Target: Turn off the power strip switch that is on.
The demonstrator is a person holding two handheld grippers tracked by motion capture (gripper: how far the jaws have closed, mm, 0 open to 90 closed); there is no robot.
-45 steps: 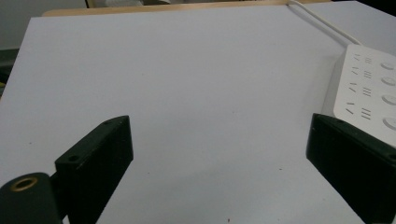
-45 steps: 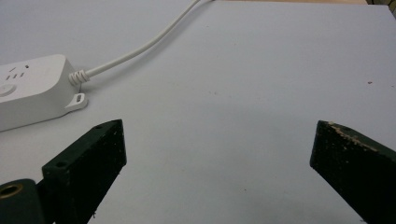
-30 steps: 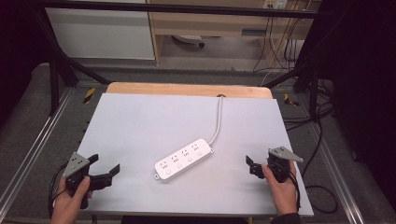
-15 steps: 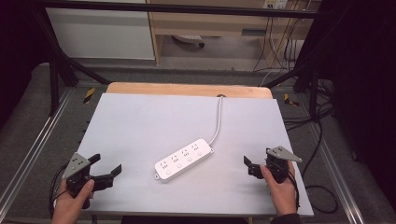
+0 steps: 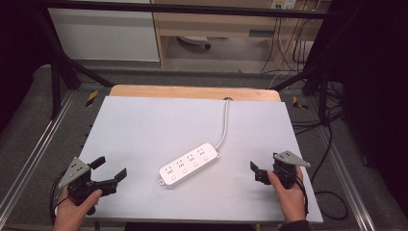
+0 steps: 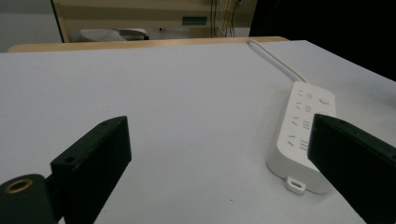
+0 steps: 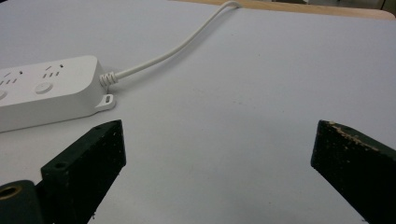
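A white power strip [image 5: 189,164] lies slantwise in the middle of the pale grey table [image 5: 144,125], and its white cord [image 5: 223,125] runs to the far edge. My left gripper [image 5: 109,168] is held low near the front left corner, open and empty, pointing right toward the strip. My right gripper [image 5: 257,172] sits near the front right, open and empty, pointing left at the strip's cord end. In the left gripper view the strip [image 6: 303,126] lies ahead on the right, partly behind the right jaw. In the right gripper view the strip's cord end [image 7: 46,88] and the cord [image 7: 177,51] lie at upper left.
A wooden board edge [image 5: 192,91] borders the table's far side. Black frame bars [image 5: 57,72] and metal rails [image 5: 29,163] flank the table. Cables [image 5: 332,144] hang at the right. A cabinet and shelf [image 5: 216,24] stand beyond.
My left gripper has edged to the right toward the strip. The right gripper has shifted very slightly left. The power strip has not moved.
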